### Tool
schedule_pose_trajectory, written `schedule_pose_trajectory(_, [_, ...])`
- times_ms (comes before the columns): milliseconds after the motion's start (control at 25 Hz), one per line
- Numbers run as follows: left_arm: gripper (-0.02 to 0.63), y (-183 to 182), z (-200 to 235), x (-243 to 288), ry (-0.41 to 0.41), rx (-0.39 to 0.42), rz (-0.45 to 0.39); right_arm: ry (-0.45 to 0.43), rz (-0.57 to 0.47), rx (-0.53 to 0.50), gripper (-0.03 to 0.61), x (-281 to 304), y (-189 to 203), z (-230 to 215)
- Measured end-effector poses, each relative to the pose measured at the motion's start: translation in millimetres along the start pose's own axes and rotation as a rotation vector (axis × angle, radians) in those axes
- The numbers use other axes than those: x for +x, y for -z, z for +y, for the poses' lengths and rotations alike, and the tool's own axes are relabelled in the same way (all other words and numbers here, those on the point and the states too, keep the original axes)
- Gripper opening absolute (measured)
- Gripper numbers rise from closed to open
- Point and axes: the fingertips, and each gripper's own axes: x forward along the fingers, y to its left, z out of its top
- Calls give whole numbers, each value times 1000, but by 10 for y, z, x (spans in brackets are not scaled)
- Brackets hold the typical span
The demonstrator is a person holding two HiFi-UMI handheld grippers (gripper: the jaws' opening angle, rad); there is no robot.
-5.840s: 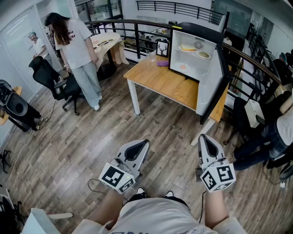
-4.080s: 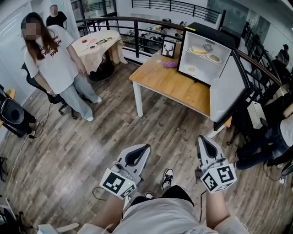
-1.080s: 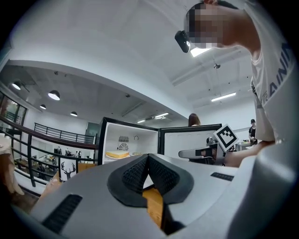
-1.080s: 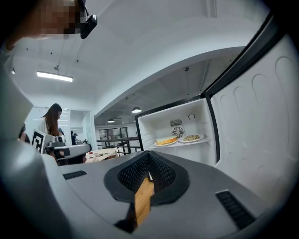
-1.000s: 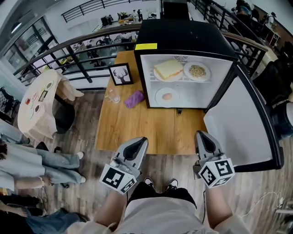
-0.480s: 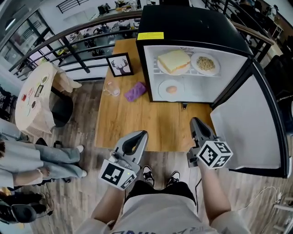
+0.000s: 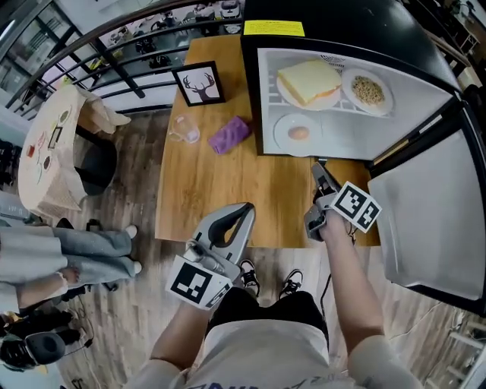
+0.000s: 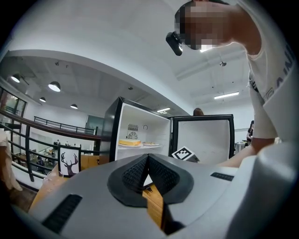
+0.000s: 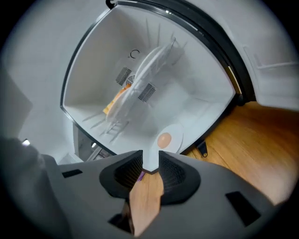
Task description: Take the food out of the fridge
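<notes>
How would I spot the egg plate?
Find the open black fridge on the wooden table. The egg plate sits alone on its lower level, below the sandwich plate and grain plate; only it holds one small round egg.

Bright, even indoor light in all views; round ceiling lamps [image 8: 54, 86] and a strip light [image 8: 226, 95] glow overhead in the left gripper view; the white inside of the fridge [image 7: 414, 114] is washed pale, close to glare; the shelf [image 9: 149, 70] in the right gripper view is smeared by blur; heavy fisheye bending at every edge; both gripper views fade to black corners.
</notes>
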Motion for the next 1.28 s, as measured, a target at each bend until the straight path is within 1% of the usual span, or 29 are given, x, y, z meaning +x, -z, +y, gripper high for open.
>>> schedule_pose_trajectory(80, [9,66,56,33,5,6,6,28,4,15,98,193,26,-134])
schedule_pose_trajectory(120, [8,98,78,44,8,9,9,36,7,40,98,279,46,-195])
schedule_pose_trajectory(200, [8,164,114,53,11,4,19,52,10,119,98,425,94,-331])
schedule_pose_trajectory(360, [8,247,157,57,18,-35,38,78,-12,321,98,602,173,-598])
schedule_pose_trajectory(480, [8,331,192,57,21,-53,52,62,-33,396,98,672,206,-686])
schedule_pose_trajectory(640, [8,411,230,63,21,-64,60,46,-48,463,98,765,213,-764])
schedule_pose_trajectory(760, [8,449,240,37,18,-87,74,21,-60,511,98,834,197,-772])
schedule_pose_trajectory(840, [8,471,243,22,24,-88,76,8,-66,527,98,872,182,-752])
schedule_pose_trajectory(960, [9,485,241,12,28,-91,84,16,-68,551,95,922,190,-753])
schedule_pose_trajectory(1000, [8,485,246,8,29,-82,83,21,-72,557,69,928,193,-761])
schedule_pose_trajectory(1080, [8,476,255,2,32,-61,79,25,-79,572,43,927,187,-767])
schedule_pose_trajectory(1200, [8,446,258,-4,33,-51,71,6,-102,599,32,899,144,-743])
schedule_pose_trajectory(1280, [8,441,253,-8,34,-56,72,-12,-117,594,28,875,103,-703])
